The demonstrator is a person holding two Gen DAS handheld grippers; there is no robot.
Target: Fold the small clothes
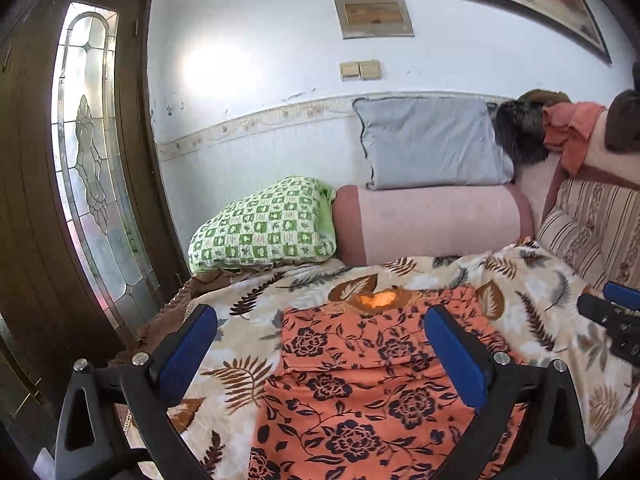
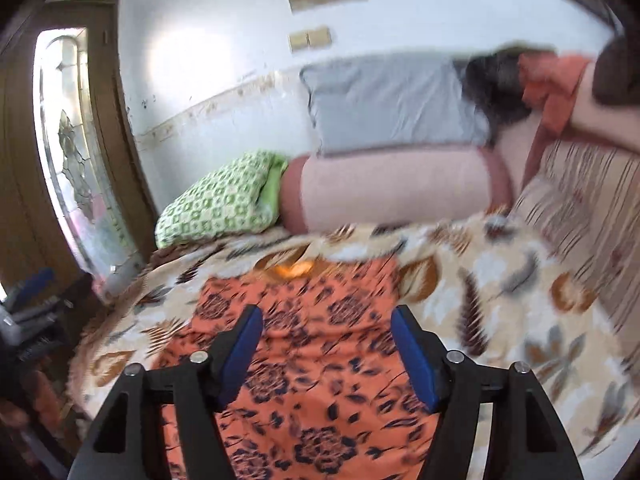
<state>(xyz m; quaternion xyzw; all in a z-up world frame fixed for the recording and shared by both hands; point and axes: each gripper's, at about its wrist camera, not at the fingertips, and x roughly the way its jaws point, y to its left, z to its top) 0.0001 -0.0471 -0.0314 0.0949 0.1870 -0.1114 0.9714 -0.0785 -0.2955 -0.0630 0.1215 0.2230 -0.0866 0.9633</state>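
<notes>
An orange garment with a dark flower print (image 1: 360,376) lies flat on a leaf-patterned blanket (image 1: 256,296), its neckline at the far end. It also shows in the right wrist view (image 2: 312,360), which is blurred by motion. My left gripper (image 1: 320,320) is open and empty above the garment, its blue pads (image 1: 188,356) wide apart. My right gripper (image 2: 326,320) is open and empty above the garment too. The right gripper also shows at the right edge of the left wrist view (image 1: 612,312).
A green checked pillow (image 1: 264,224), a pink bolster (image 1: 432,220) and a grey cushion (image 1: 432,144) lie at the far end by the wall. A striped sofa back (image 1: 596,228) rises at the right. A brown door with glass (image 1: 88,152) stands at the left.
</notes>
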